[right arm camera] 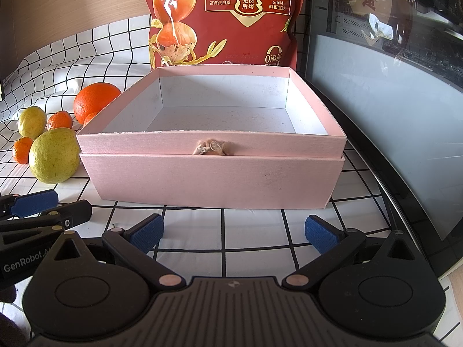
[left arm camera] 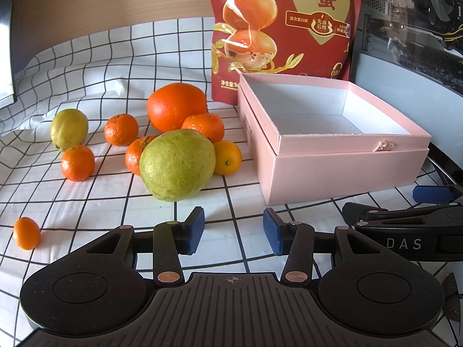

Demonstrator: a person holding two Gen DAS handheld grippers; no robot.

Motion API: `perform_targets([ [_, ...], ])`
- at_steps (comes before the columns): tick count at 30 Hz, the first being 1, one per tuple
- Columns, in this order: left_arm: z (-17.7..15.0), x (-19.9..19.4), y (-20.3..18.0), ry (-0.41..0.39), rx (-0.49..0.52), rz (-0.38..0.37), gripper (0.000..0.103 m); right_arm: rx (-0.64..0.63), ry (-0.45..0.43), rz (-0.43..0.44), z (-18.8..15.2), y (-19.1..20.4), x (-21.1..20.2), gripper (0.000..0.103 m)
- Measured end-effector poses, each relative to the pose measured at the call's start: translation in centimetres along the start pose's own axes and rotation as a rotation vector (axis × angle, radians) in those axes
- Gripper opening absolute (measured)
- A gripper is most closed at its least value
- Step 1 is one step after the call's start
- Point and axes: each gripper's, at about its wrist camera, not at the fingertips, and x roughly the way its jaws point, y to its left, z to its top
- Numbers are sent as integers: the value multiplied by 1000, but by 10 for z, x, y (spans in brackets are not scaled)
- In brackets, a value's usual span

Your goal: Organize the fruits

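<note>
A: Status? Quick.

B: Left gripper (left arm camera: pixel 233 230) jaws apart, nothing between. Right gripper (right arm camera: pixel 233 232) jaws apart wider, also empty. Both sit low over the checked cloth (left arm camera: pixel 86 202).

A: Fruit?

B: All loose on the cloth, ahead and left of the left jaws. Big guava (left arm camera: pixel 177 165) is closest, just ahead of the left pad. Behind it, touching or nearly, tangerines, a kumquat (left arm camera: pixel 228 157) and the orange (left arm camera: pixel 176 107). Small guava (left arm camera: pixel 69 129) further left. One stray kumquat (left arm camera: pixel 26 233) beside the left jaw, far out.

A: Box?

B: Pink box (right arm camera: pixel 212 170) straight ahead of the right jaws, open, nothing inside. From the left jaws it's ahead-right.

A: First move?

B: My guess is the big guava with the left. It looks wider than the current gap, so open up before going in, straddle the middle, close gently. It's round and could roll into the pile behind.

A: Right one?

B: Probably keep clear of the box mouth.
</note>
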Motion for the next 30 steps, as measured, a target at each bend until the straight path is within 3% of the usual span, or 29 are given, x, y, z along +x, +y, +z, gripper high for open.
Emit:
perform_targets([
  [17,-1,-1,1,-1,-5,-4,50,-1,0,1,-1,0,0,103],
  [22,-1,-8,25,-14,-107,-110,49,-32,53,38,0,-3,3,103],
  [25,-2,-40,56,-100,-165,-132,49,-26,78,30,1,-4,2,103],
  [30,-5,-110,132,-322,-199,17,50,-27,116,26,-1,-5,-3,103],
])
